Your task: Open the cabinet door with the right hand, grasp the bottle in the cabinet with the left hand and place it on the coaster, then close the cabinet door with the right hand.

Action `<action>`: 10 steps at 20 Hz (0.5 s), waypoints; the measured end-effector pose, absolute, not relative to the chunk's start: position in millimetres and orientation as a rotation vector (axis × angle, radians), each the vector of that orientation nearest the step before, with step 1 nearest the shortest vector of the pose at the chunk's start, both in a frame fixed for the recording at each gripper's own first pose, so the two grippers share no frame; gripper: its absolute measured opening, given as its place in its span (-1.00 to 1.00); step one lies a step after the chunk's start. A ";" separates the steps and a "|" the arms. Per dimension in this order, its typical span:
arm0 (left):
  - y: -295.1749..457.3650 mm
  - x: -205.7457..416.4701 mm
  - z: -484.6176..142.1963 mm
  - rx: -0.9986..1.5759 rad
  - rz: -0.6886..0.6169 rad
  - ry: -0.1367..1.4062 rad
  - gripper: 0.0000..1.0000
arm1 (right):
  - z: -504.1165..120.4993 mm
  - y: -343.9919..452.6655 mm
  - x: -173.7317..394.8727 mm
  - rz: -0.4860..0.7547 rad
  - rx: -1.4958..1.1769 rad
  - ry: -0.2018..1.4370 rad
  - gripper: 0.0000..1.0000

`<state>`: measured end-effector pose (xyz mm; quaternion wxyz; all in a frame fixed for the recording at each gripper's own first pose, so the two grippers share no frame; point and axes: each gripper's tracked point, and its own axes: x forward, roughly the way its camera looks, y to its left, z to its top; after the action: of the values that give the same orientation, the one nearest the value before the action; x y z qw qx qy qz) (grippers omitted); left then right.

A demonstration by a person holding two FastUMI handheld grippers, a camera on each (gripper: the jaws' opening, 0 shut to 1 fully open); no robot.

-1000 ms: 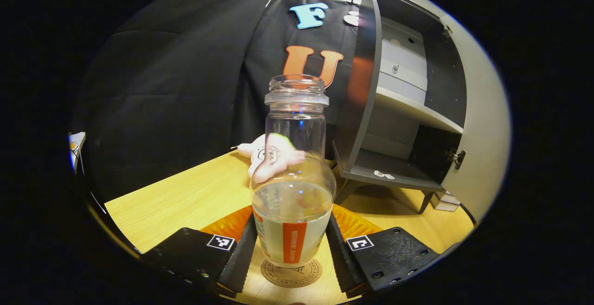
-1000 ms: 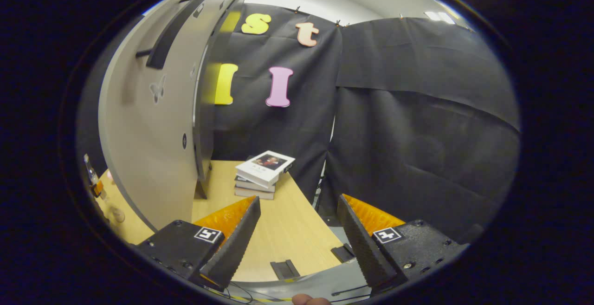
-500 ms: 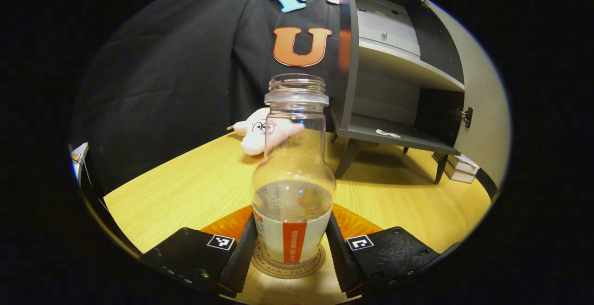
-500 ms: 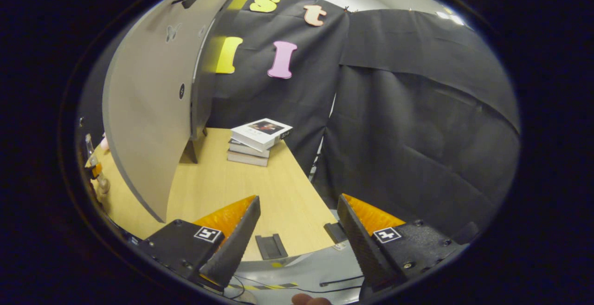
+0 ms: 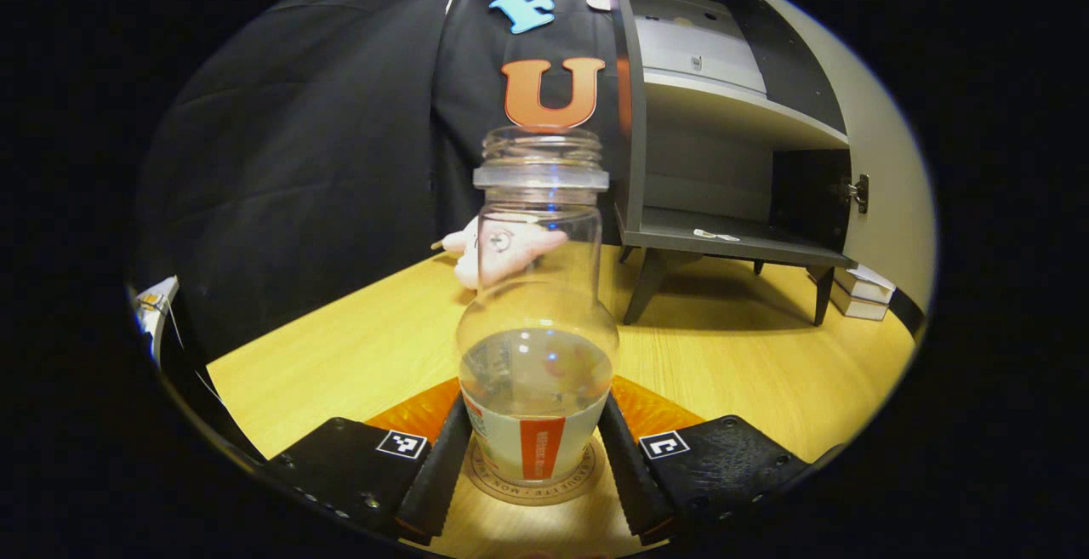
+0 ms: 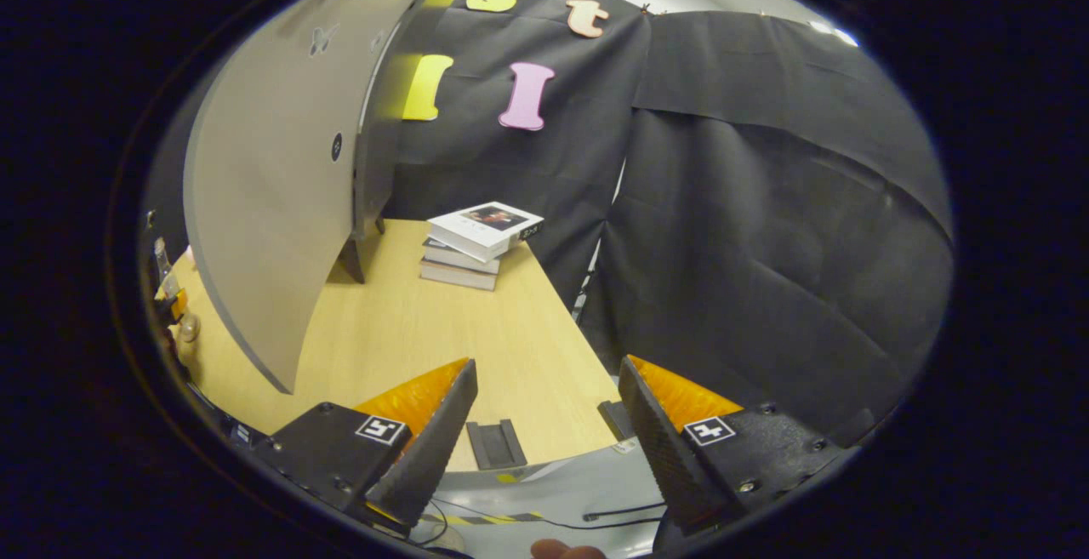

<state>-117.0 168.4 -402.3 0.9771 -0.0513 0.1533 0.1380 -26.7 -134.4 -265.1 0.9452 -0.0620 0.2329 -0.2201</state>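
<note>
A clear uncapped bottle [image 5: 536, 329] with an orange-and-white label and some liquid stands on the round brown coaster [image 5: 527, 489] in the left gripper view. My left gripper [image 5: 532, 465] is shut on the bottle's base, both fingers pressing its sides. Behind it to the right, the grey cabinet [image 5: 723, 142] stands with its door [image 5: 885, 168] swung open. In the right gripper view, my right gripper [image 6: 549, 423] is open with nothing between its fingers, held over the table's near edge to the right of the open door [image 6: 264, 202]. The bottle [image 6: 170, 304] appears tiny at the far left.
A pink plush toy [image 5: 502, 248] lies on the wooden table [image 5: 340, 355] behind the bottle. A stack of books [image 6: 476, 244] sits right of the cabinet. Two dark clips [image 6: 498, 444] lie at the table's near edge.
The left gripper has lowered the bottle onto the coaster. The right gripper has drawn back and dropped a little from the open door, still open.
</note>
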 end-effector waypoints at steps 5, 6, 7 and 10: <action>169.4 -117.1 -406.5 -0.161 0.309 0.314 0.58 | -272.0 -132.1 -24.0 -0.415 -0.128 0.490 1.00; 166.9 -116.6 -403.4 -0.163 0.298 0.303 0.58 | -272.7 -133.1 -25.1 -0.413 -0.133 0.494 1.00; 166.8 -117.7 -398.9 -0.168 0.297 0.293 0.56 | -275.3 -133.9 -23.8 -0.414 -0.134 0.498 1.00; 163.2 -119.2 -388.9 -0.145 0.321 0.276 0.88 | -266.3 -137.1 -25.5 -0.453 -0.139 0.495 1.00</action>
<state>-119.2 163.2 -388.9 0.9750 -0.0717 0.1371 0.1593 -25.5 -137.1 -266.3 0.9418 -0.0684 0.2429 -0.2223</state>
